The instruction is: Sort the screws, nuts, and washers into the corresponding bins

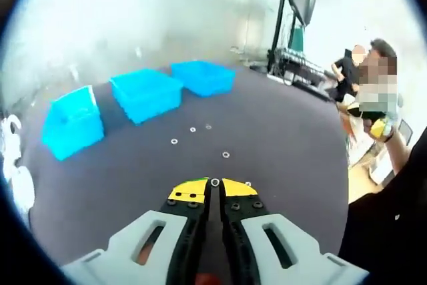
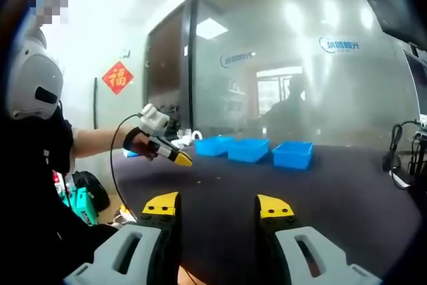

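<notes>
Dark table (image 1: 280, 145), left gripper view: left gripper (image 1: 215, 190), jaws closed, tips pinching one washer (image 1: 215, 182). Beyond lie four washers (image 1: 226, 155), then three blue bins (image 1: 145, 95) in a row. Right gripper view: right gripper (image 2: 219, 206) level above the table, jaws wide apart, holding nothing; left gripper's tips point down toward the table.

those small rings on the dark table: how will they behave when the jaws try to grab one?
The rings lie flat on the dark table and look thin, so they probably slide rather than lift. Being round, one tipped on edge may roll. The left gripper, jaws together, has one at its tips; a grip there likely slips.
</notes>
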